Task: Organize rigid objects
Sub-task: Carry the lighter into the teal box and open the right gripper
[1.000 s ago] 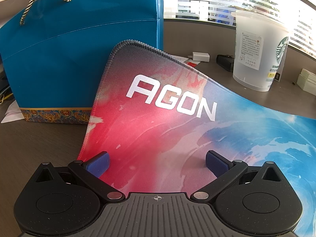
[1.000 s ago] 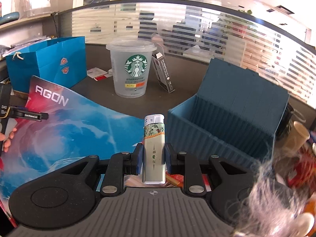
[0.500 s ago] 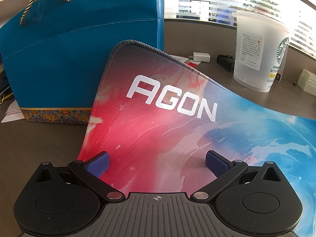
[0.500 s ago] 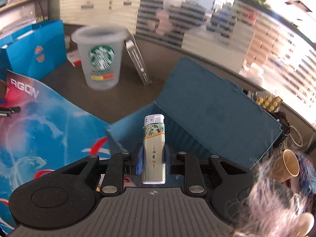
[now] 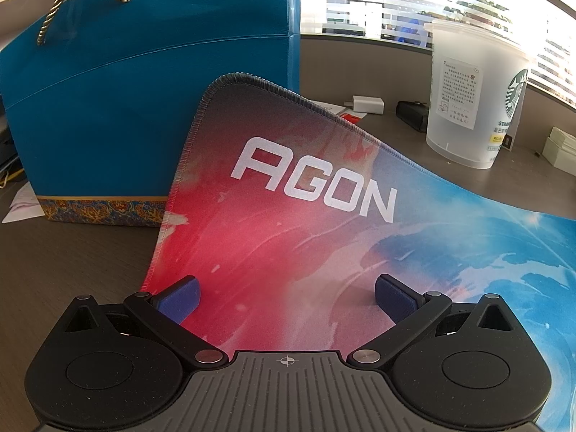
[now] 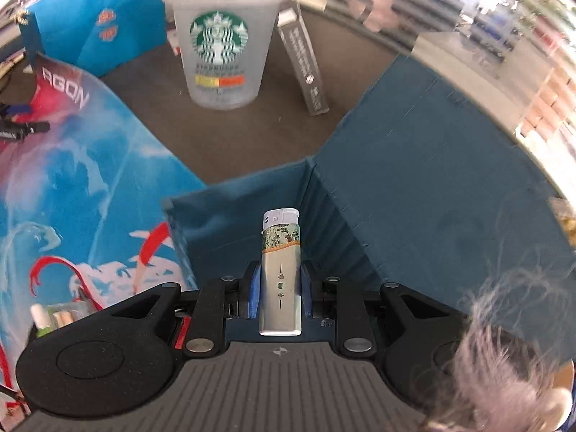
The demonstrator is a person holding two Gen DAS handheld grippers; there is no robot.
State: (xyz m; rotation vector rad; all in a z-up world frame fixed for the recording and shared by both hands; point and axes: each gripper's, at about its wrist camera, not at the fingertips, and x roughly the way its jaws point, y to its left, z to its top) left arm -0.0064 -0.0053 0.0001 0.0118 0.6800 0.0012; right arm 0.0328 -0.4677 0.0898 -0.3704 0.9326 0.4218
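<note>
Here the right gripper (image 6: 279, 291) clamps a lighter (image 6: 280, 273) between its two blue pads (image 6: 254, 289), which press on the lighter's flat sides. The lighter stands lengthwise along the fingers, its white cap pointing away from the camera and its silver base nearest the gripper body. Just beyond and below the cap lies the inside of an open dark-blue storage box (image 6: 414, 180); the lighter hangs over the box's near corner, and the raised lid spreads ahead and to the right of the fingers. Whether the lighter touches the box wall cannot be told. Further ahead, to the left of the fingers, a frosted Starbucks cup (image 6: 219, 46) stands on the brown desk (image 6: 252, 136), with a slim grey carton (image 6: 304, 68) leaning just to its right. A blue gift bag (image 6: 93, 21) sits at the far left. A fuzzy grey object fills the lower right corner, too blurred to name.

The left gripper (image 5: 286, 298) is wide open, its blue pads (image 5: 180, 297) well apart and nothing between them. It hovers over the red corner of an AGON mouse mat (image 5: 288, 223), whose stitched edge curls up against the gift bag (image 5: 144, 90) ahead-left. Ahead-right stands the cup (image 5: 471, 97), with a white charger plug (image 5: 367, 103) and a small black case (image 5: 412, 115) behind the mat's edge.
</note>
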